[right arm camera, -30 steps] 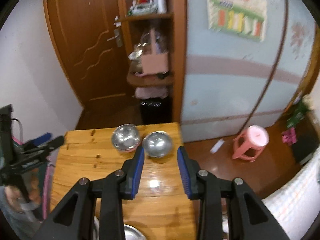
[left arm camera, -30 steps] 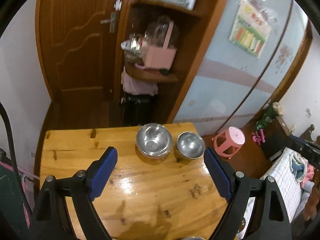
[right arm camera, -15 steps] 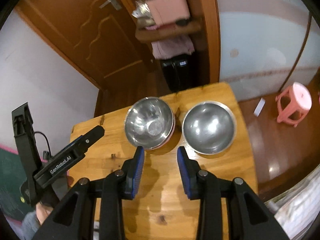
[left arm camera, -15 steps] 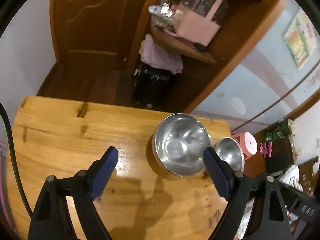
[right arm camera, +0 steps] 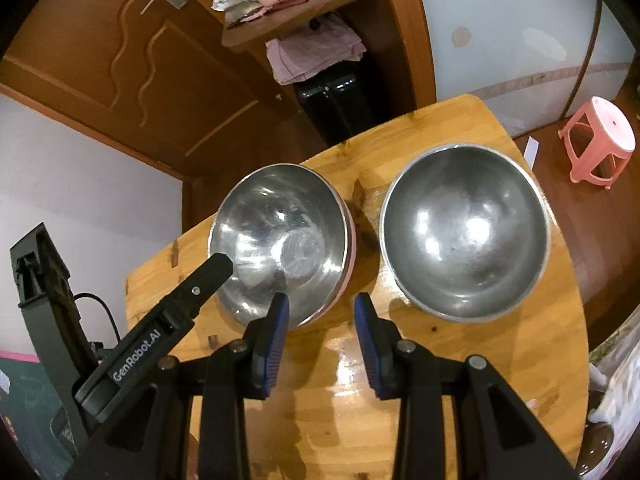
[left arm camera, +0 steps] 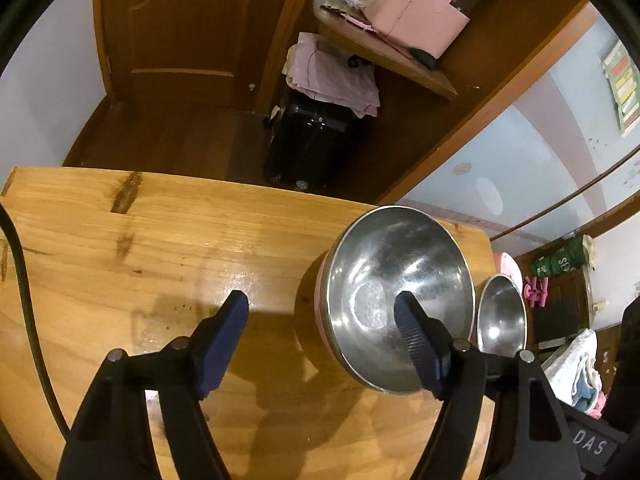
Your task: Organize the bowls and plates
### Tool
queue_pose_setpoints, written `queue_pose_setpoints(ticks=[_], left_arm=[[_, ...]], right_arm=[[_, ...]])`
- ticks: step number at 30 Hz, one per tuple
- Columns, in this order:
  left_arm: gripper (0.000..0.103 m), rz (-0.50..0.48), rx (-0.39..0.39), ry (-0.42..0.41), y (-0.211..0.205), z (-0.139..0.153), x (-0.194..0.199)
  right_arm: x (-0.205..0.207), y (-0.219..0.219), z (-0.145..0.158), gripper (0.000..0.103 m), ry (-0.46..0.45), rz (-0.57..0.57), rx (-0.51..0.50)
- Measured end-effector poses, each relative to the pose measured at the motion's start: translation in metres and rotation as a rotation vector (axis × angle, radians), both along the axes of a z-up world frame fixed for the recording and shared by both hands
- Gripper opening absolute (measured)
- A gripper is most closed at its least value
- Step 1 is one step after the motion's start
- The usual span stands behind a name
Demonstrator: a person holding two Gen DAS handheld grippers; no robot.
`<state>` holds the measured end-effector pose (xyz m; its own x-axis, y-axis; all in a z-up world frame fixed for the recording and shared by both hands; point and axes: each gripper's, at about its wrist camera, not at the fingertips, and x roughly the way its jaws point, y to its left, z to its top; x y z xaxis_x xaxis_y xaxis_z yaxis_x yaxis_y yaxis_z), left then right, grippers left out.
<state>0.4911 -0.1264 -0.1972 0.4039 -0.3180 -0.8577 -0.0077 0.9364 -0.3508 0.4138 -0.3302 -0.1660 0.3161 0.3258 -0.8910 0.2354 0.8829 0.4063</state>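
Observation:
Two steel bowls stand side by side at the far end of the wooden table (left arm camera: 160, 240). The left bowl (left arm camera: 400, 292) (right arm camera: 280, 240) has a pink outer skin; the right bowl (left arm camera: 502, 316) (right arm camera: 464, 228) is plain steel. My left gripper (left arm camera: 320, 304) hangs over the left bowl's near-left rim, one finger above the bowl's inside, the other above bare table. Its jaws are closing, with the rim between them and the pads apart from it. My right gripper (right arm camera: 320, 304) is partly open above the table between the bowls, just short of them, holding nothing. One left-gripper finger (right arm camera: 212, 268) shows there.
The table's far edge and right edge lie close behind the bowls. Beyond stand a black suitcase (left arm camera: 308, 148), a wooden shelf with a pink box (left arm camera: 416, 20) and a brown door (right arm camera: 100, 60). A pink stool (right arm camera: 600, 140) is on the floor at right.
Both grippers have come down and forward toward the bowls, which now look much larger. The left jaws have narrowed and one finger now hangs over the left bowl. The right jaws kept their gap.

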Motion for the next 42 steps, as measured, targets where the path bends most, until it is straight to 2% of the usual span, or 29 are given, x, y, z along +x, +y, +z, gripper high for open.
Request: queue_pose_setpoints(ticks=[11, 12, 14, 17, 19, 21, 24, 29, 33, 42], left_arm=[[0.053, -0.006, -0.002, 0.027, 0.002, -0.021, 0.015], [0.049, -0.009, -0.005, 0.031, 0.002, -0.022, 0.015], [0.043, -0.012, -0.013, 0.043, 0.002, -0.026, 0.015], [0.041, -0.015, -0.022, 0.050, 0.001, -0.028, 0.017], [0.035, -0.021, -0.025, 0.054, 0.001, -0.027, 0.016], [0.020, -0.043, -0.046, 0.069, 0.000, -0.029, 0.015], [0.012, -0.070, -0.036, 0.072, -0.003, -0.027, 0.011], [0.008, -0.116, -0.025, 0.077, -0.001, -0.019, -0.002], [0.007, -0.168, 0.026, 0.068, -0.004, -0.006, -0.021], [0.007, -0.235, 0.064, 0.078, -0.010, 0.051, -0.096]], right_arm=[[0.019, 0.005, -0.031, 0.034, 0.041, -0.045, -0.043], [0.020, 0.004, -0.034, 0.032, 0.043, -0.047, -0.047], [0.021, 0.004, -0.039, 0.018, 0.053, -0.044, -0.036], [0.021, 0.005, -0.041, 0.015, 0.056, -0.029, -0.051], [0.020, 0.006, -0.040, 0.014, 0.057, -0.018, -0.057], [0.018, 0.006, -0.039, 0.013, 0.059, -0.012, -0.056], [0.016, 0.005, -0.037, 0.010, 0.076, -0.001, -0.070], [0.005, 0.003, -0.037, 0.008, 0.093, 0.022, -0.070], [-0.007, 0.002, -0.031, 0.007, 0.091, 0.030, -0.076], [-0.069, 0.001, 0.025, 0.007, 0.060, 0.072, -0.111]])
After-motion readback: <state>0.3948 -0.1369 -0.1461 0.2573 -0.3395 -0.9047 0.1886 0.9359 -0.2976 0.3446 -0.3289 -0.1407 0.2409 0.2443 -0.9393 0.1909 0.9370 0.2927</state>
